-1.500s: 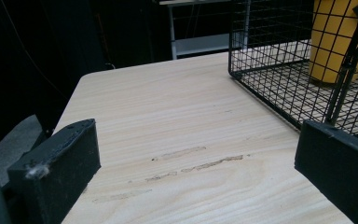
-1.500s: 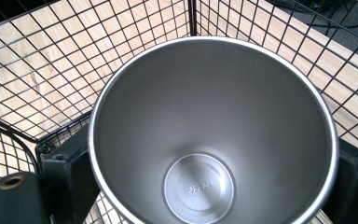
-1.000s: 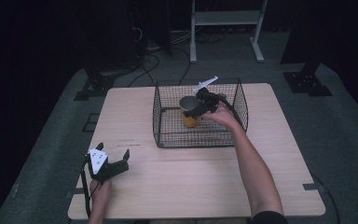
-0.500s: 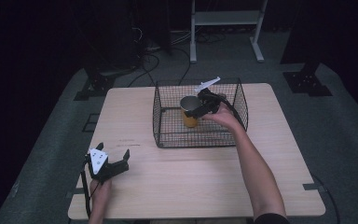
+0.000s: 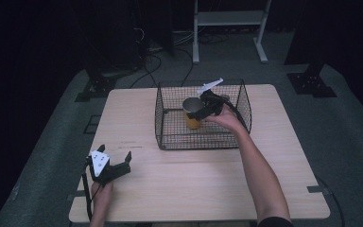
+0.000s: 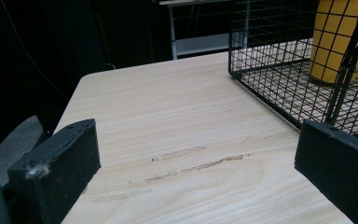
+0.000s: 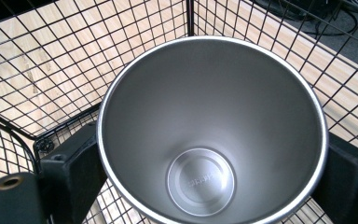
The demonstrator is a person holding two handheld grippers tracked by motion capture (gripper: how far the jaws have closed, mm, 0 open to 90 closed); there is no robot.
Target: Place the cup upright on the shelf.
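Yellow steel-lined tumbler [image 5: 192,114] stands upright inside black wire basket [image 5: 166,126] on pale wood table [image 5: 264,156], right gripper [image 5: 207,109] clamping it; left gripper [image 5: 115,160] spread, near front-left corner.

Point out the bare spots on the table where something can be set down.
Free: the table between the wire basket and the near edge, and the strip left of the basket. Crowded: inside the basket, where the right gripper holds the cup.

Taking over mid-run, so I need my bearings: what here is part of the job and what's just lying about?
In play:
yellow cup, steel inside, upright
wire basket holding it
right gripper, jaws either side of the cup

Idle or background:
left gripper, open
metal stand
floor cables
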